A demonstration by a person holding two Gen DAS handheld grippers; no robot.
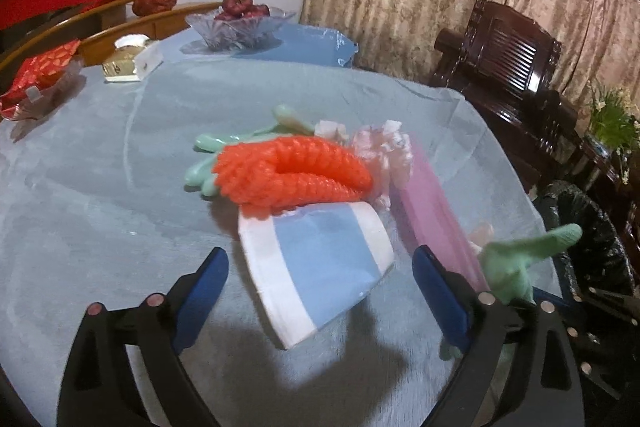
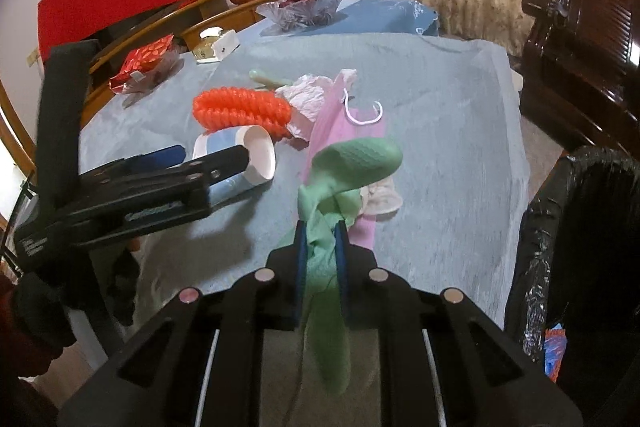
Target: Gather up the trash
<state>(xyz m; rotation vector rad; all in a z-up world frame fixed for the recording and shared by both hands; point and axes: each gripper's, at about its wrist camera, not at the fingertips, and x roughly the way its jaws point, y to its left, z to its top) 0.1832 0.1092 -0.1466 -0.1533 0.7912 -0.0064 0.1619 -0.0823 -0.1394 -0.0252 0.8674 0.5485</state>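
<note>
Right gripper (image 2: 320, 239) clamped on green glove (image 2: 352, 159), blue pads pinching its crumpled cuff; textured palm standing above the pads, remainder hanging down between the fingers. Left gripper (image 1: 320, 279) spread wide, blue pads either side of paper cup (image 1: 316, 267) without touching; same gripper seen in right view at 9 o'clock, tips at the cup rim. Cup lying on its side on the tablecloth (image 1: 100, 187), white with a blue band, no print legible. Orange mesh (image 1: 292, 175) just beyond the cup at 12 o'clock, resting against its upper edge. Second green glove (image 1: 208, 163) at 10 o'clock from the mesh, partly under it. Crumpled tissue (image 1: 384, 143) at 2 o'clock from the mesh, touching it. Pink bag (image 1: 436, 215) at 3 o'clock from the cup, running toward the held glove. Bin (image 2: 576, 227) with black liner at the table edge, 3 o'clock in right view. Glass fruit bowl (image 1: 236, 27), tissue box (image 1: 132, 61) and red packet (image 1: 36, 75) far back at 10–11 o'clock. Lettering on left gripper body too blurred to read.
</note>
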